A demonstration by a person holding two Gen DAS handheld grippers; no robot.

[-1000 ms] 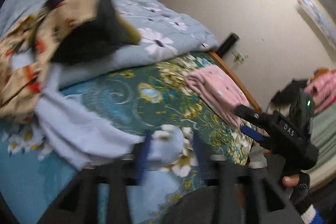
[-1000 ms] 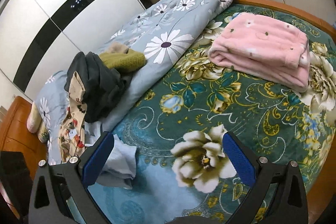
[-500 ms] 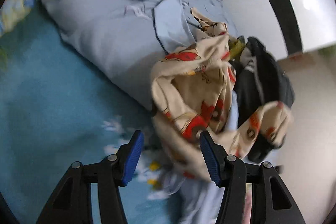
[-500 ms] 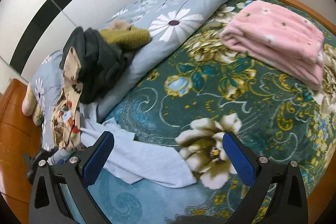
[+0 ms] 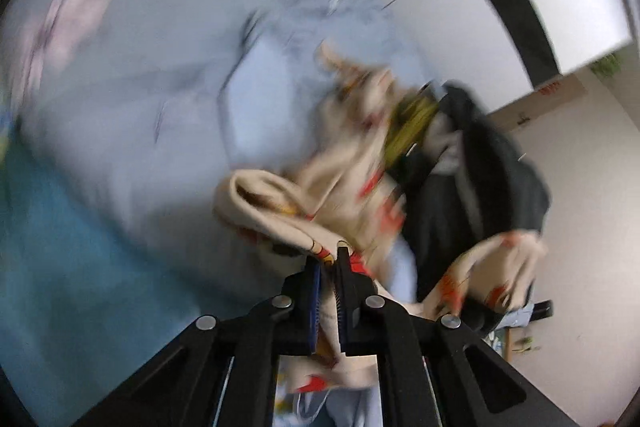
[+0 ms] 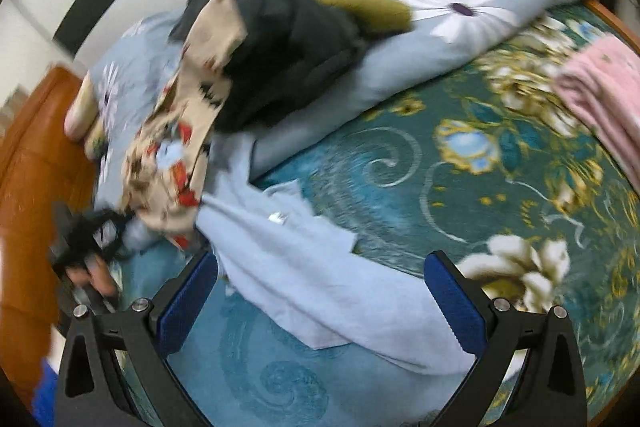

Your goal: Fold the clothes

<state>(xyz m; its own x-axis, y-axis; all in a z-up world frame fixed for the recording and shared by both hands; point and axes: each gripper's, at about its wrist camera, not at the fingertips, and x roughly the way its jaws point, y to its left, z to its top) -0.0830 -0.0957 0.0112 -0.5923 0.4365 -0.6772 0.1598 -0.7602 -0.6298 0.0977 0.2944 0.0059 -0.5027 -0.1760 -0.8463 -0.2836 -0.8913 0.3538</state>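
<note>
While the left gripper [image 5: 329, 269] has its two fingers pressed together, a fold of the cream patterned garment [image 5: 288, 223] is pinched between the blue pads, and the cloth runs out both ahead of the tips and below them. That view is blurred by motion, so finer detail of the print cannot be told. In the right wrist view the same gripper appears at the left edge of the bed [image 6: 280, 379], held in a person's hand [image 6: 90, 273], with the cream patterned garment trailing from it up onto the grey floral quilt [image 6: 460, 39]. One pale blue garment [image 6: 320, 279] lies spread on the teal bedspread near the bed's left edge, its upper end touching the cream garment and its lower end reaching between the right gripper's fingers. One black garment [image 6: 288, 51] sits heaped on the quilt, overlapping the cream garment, and one olive-green garment [image 6: 376, 9] lies just beside it, partly under it. One folded pink item [image 6: 604, 95] rests at the right edge of the bed, well apart from the heap. The right gripper [image 6: 320, 301] hangs over the near edge of the bed with its two fingers spread wide; whether they touch the pale blue garment below cannot be told, and nothing is clamped between them.
</note>
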